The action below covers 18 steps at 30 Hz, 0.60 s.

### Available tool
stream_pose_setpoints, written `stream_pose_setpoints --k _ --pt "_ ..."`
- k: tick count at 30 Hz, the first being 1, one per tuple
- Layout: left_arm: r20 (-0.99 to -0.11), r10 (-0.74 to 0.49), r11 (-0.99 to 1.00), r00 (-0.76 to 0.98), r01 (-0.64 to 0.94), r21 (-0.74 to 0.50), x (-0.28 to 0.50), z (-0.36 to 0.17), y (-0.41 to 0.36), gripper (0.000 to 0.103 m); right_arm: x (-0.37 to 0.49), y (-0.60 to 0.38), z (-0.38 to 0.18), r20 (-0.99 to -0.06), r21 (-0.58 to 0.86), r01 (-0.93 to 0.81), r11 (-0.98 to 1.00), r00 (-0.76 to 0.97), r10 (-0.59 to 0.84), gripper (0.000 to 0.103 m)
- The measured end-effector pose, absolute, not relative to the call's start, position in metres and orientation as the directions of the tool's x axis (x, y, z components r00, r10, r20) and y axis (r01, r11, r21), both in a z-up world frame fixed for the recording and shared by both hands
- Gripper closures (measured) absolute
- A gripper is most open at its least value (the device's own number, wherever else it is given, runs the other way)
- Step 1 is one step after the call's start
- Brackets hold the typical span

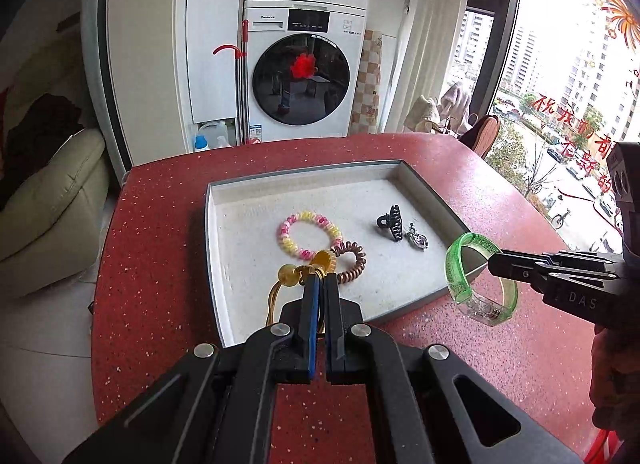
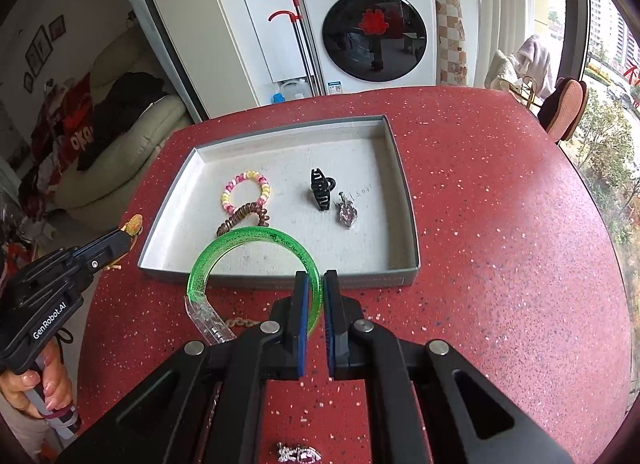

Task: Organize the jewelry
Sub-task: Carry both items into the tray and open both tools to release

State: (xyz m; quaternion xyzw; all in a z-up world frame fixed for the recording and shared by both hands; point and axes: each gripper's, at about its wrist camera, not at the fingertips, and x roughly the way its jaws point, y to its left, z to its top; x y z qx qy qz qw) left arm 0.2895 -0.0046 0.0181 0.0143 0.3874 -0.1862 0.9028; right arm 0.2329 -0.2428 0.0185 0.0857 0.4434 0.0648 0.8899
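You are pinching the stiff, slick green bangle (image 2: 256,238) by its rim in the closed right gripper (image 2: 316,284), while your closed left gripper (image 1: 320,284) is clamping a light, floppy amber-bead hair tie (image 1: 304,268) at its knot.

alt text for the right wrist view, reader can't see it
The right gripper is shut on a green bangle at the near edge of a grey tray that holds two coil hair ties, a black claw clip and a silver charm.

A grey tray (image 2: 404,200) holds a pink-and-yellow coil hair tie (image 2: 246,192), a brown coil hair tie (image 2: 240,220), a black claw clip (image 2: 320,188) and a small silver clip (image 2: 347,214). A green glitter bangle (image 2: 248,248) hangs tilted at the tray's near edge, and a yellow beaded piece (image 1: 308,268) hangs over its near left part
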Motion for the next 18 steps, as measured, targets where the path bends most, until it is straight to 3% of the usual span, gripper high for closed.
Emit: stream_pose_setpoints --k 18 --pt "-0.845 -0.245 0.938 0.476 0.338 -0.081 0.365 -0.051 -0.024 0.084 0.321 -0.232 -0.039 -0.882 0.174 -0.013 0.985 0.443 0.162 0.096"
